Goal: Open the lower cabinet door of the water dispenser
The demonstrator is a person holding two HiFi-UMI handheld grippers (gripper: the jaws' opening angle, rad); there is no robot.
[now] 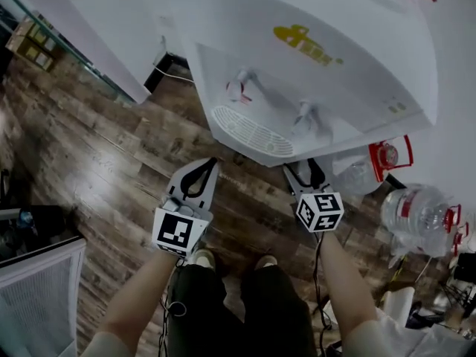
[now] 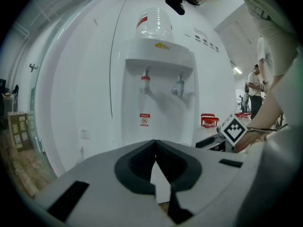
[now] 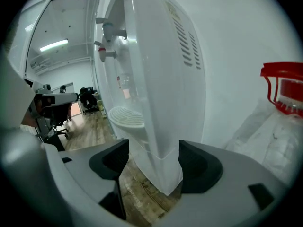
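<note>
The white water dispenser stands in front of me, with two taps and a round drip tray. Its lower cabinet door, which bears a small red sticker, looks closed in the left gripper view. My left gripper hovers in front of the door with its tips touching and nothing held. My right gripper stands open at the dispenser's front right corner. The cabinet's corner edge shows between its jaws, and the pads are clear of it.
Large water bottles and a red-handled one lie on the dark wooden floor right of the dispenser. A white grille panel is at the lower left. My feet are just behind the grippers. A person stands far off.
</note>
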